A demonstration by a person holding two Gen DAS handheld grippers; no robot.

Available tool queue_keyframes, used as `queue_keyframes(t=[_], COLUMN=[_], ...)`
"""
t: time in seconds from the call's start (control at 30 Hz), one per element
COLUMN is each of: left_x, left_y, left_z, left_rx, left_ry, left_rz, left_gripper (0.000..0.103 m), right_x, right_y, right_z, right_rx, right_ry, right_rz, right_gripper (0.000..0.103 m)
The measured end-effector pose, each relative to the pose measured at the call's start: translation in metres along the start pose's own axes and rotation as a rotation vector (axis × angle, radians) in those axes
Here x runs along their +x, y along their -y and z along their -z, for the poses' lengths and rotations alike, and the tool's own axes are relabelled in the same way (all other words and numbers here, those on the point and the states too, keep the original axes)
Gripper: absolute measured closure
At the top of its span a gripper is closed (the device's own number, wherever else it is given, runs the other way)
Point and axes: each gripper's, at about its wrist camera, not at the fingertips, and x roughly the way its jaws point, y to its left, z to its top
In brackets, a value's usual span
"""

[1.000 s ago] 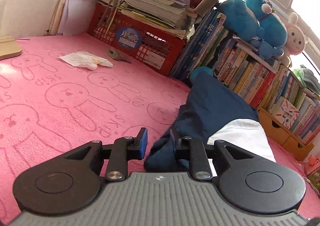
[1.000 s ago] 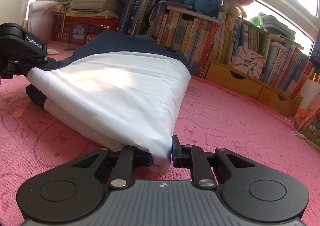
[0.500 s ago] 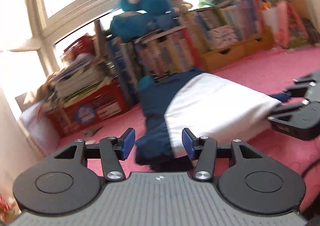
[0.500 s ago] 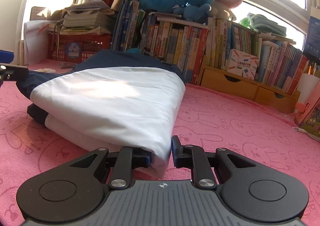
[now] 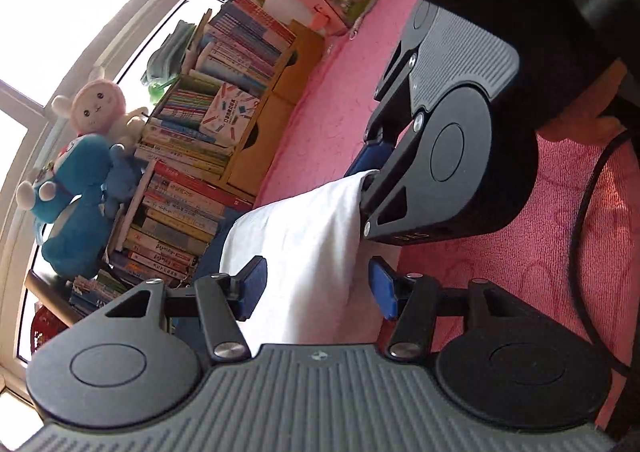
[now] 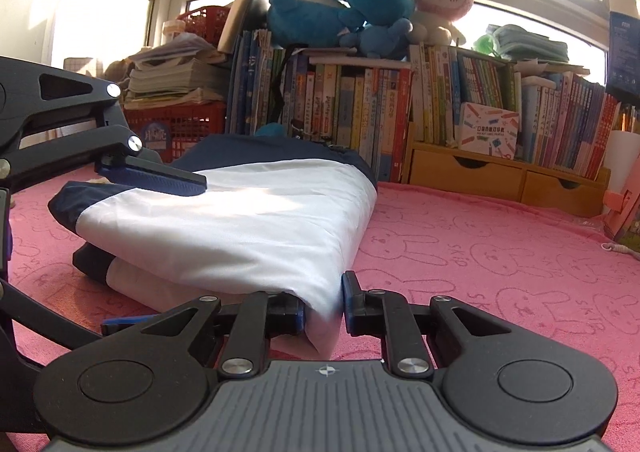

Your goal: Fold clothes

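A folded white and navy garment (image 6: pixel 240 220) lies on the pink rabbit-print blanket (image 6: pixel 500 252). My right gripper (image 6: pixel 324 312) is shut on the white folded corner nearest me. In the left wrist view that same gripper (image 5: pixel 372 176) pinches the end of the white cloth (image 5: pixel 304 220). My left gripper (image 5: pixel 318 288) is rolled onto its side, and its jaws straddle the thick white fold while closing. Its blue pads (image 5: pixel 382 288) do not press the cloth. From the right wrist view the left gripper (image 6: pixel 156 252) has one finger above the garment and one below.
A low bookshelf (image 6: pixel 400 112) packed with books lines the back, with plush toys (image 6: pixel 360 0) on top and wooden drawers (image 6: pixel 468 172) below. A red crate (image 6: pixel 176 128) with stacked papers stands at the back left. A black cable (image 5: pixel 584 212) trails over the blanket.
My left gripper let go of the navy end, rolled onto its side, swung round beside the right gripper and now straddles the white fold. The right gripper kept its grip and stayed put.
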Motion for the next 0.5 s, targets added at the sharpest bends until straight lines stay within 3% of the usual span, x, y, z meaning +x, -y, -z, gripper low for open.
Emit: queue_keyframes(t=[0.07,0.17,0.27,0.5], left_x=[0.009,0.017,0.017,0.019], left_y=[0.001,0.0,-0.007,-0.046], left_z=[-0.001,0.002,0.01,0.06], left_rx=[0.034,0.042,0.0,-0.257], left_ry=[-0.028,-0.067,-0.134,-0.368], left_rz=[0.006,-0.006,-0.022,-0.051], left_gripper=[0.079,0.091,0.093,0.094], right_x=[0.0,-0.001,-0.003,-0.005], right_y=[0.002,0.003,0.002,0.006], right_z=[0.001,0.002,0.003,0.004], right_rx=[0.014,0.026,0.023,0.05], right_ry=[0.0,0.003,0.014,0.026], right_rz=[-0.003,-0.004,0.012,0.033], right_gripper=[0.084,0.084,0.085,0.086])
